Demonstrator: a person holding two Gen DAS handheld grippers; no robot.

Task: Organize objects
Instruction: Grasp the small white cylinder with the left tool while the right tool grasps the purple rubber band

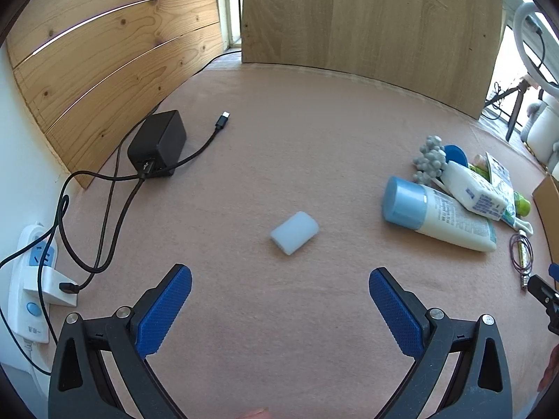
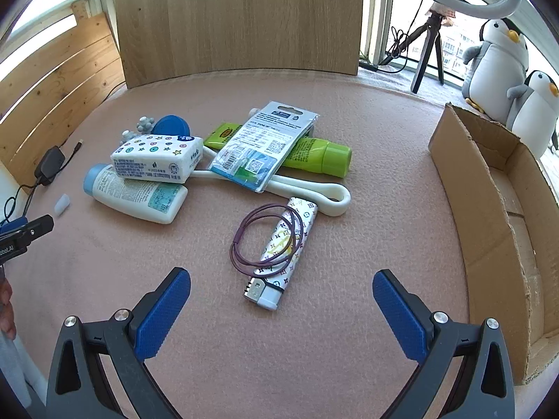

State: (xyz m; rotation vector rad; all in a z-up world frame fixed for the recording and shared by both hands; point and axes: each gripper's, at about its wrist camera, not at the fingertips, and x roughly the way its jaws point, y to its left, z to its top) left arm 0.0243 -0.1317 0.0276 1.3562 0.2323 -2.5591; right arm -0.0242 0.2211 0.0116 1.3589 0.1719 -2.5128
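A small pale blue case point(image 1: 294, 232) lies alone on the pink mat, just ahead of my open left gripper point(image 1: 279, 279). To its right sits a heap: a white tube with a blue cap point(image 1: 433, 214) and a tissue pack point(image 1: 475, 188). In the right wrist view my right gripper point(image 2: 281, 281) stands open, and a patterned lighter point(image 2: 284, 255) with a purple hair tie point(image 2: 265, 241) looped over it lies between and just beyond its fingertips. Behind lie the tissue pack point(image 2: 157, 160), the white tube point(image 2: 136, 193), a green tube point(image 2: 314, 155), a packaged item point(image 2: 262, 146) and a white handle point(image 2: 314, 192).
A black charger point(image 1: 157, 145) with cables and a white power strip point(image 1: 31, 272) sit at the left. An open cardboard box point(image 2: 489, 216) stands at the right edge. Wooden boards point(image 2: 237, 17) back the mat. Plush penguins point(image 2: 499, 66) and a ring-light tripod point(image 2: 429, 49) stand beyond.
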